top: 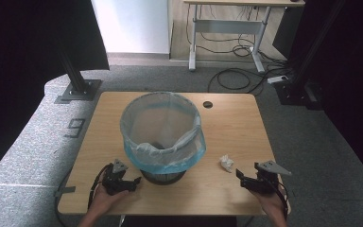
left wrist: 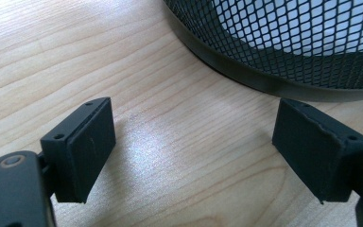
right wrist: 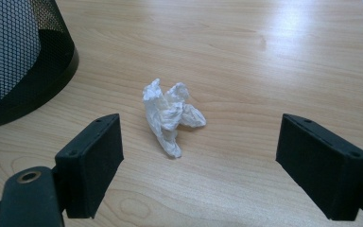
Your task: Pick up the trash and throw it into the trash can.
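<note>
The left gripper (top: 134,182) rests on the bench (top: 236,123) beside the mesh bin (top: 163,137), jaws spread and empty. The crumpled tissue (right wrist: 170,116) lies just ahead of the right gripper (right wrist: 198,161), between its spread jaws, untouched.

Count: one mesh wastebasket (top: 162,176) with one plastic liner bag (top: 163,124), one crumpled tissue (right wrist: 170,115), two handheld grippers.

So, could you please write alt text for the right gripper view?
A crumpled white tissue lies on the wooden table, just ahead of the right gripper, whose black jaws stand wide open and clear of it. A black mesh bin stands at the left edge.
</note>
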